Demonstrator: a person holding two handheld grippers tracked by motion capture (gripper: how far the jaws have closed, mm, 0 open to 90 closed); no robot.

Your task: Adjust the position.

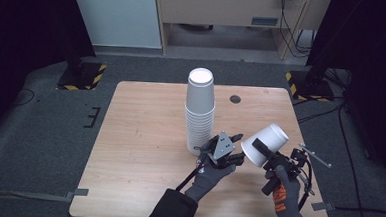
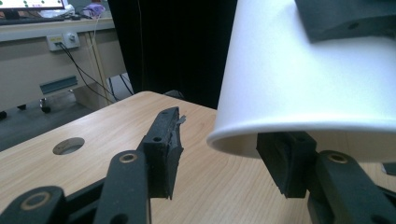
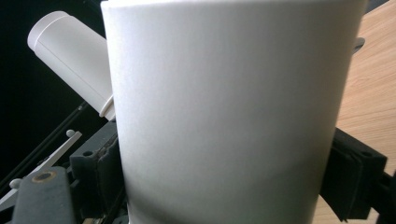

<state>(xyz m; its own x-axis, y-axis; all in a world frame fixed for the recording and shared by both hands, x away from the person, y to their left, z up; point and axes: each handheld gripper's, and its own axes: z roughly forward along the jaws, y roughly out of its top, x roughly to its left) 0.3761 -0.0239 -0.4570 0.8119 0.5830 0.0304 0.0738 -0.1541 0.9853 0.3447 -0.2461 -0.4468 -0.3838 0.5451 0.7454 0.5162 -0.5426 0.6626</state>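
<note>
Our right claw (image 1: 259,151) is clamped across the wall of a white paper cup (image 1: 265,144), one pad (image 3: 352,172) on each side, holding it tilted above the right half of the table (image 1: 144,136) with its open mouth turned toward our left hand. Our left claw (image 1: 234,146) is spread apart with nothing pinched; it sits just beside the cup's rolled lip, between the cup and a tall stack of upturned cups (image 1: 199,111) standing near the table's middle.

We judge the cup very light and thin-walled, easily dented or crushed, with a smooth skin that can slip. The stiff rolled rim or the wall just behind it looks like the safest place for a gentle hold.

The left gripper view shows the cup's lip (image 2: 299,128) hanging right over one jaw, the other standing clear, plus a round hole (image 2: 68,145) in the tabletop. The high view adds the cup's tilt and the stack's height.
</note>
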